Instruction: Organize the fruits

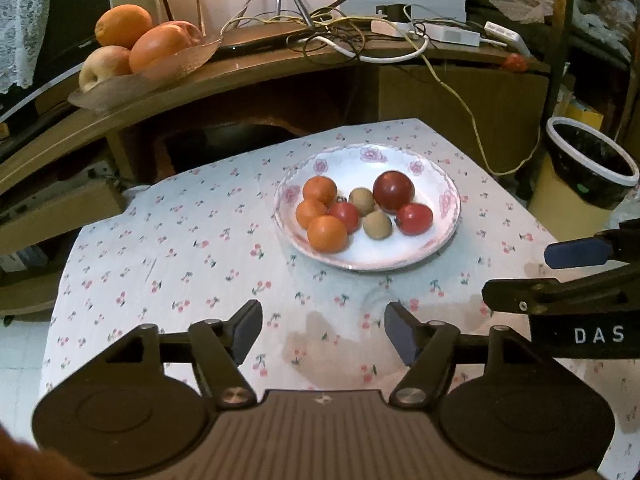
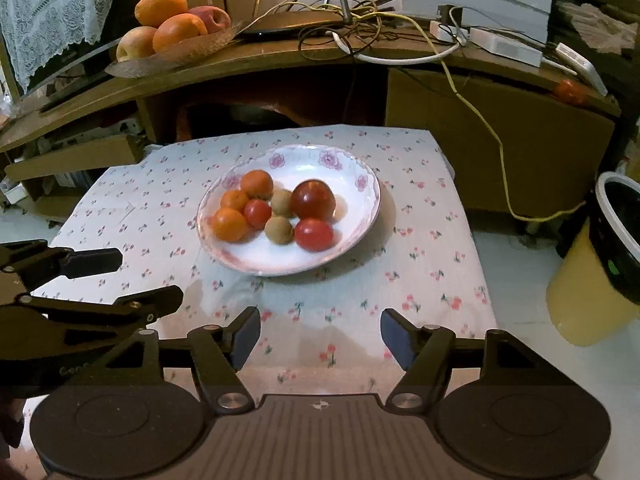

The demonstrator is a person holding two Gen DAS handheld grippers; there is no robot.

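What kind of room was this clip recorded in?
Most likely a lived-in home room: a small table under a cherry-print cloth, a wooden desk tangled with cables and a glass fruit dish, and a lined bin beside it.

A cherry-print tablecloth [image 1: 192, 248] (partly wet) covers the table, bearing one plate [image 1: 404, 258].

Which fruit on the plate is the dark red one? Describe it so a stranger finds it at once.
On the cherry-print tablecloth sits a white floral plate. The dark red fruit lies toward its far right side. It is the largest and darkest fruit on the plate.
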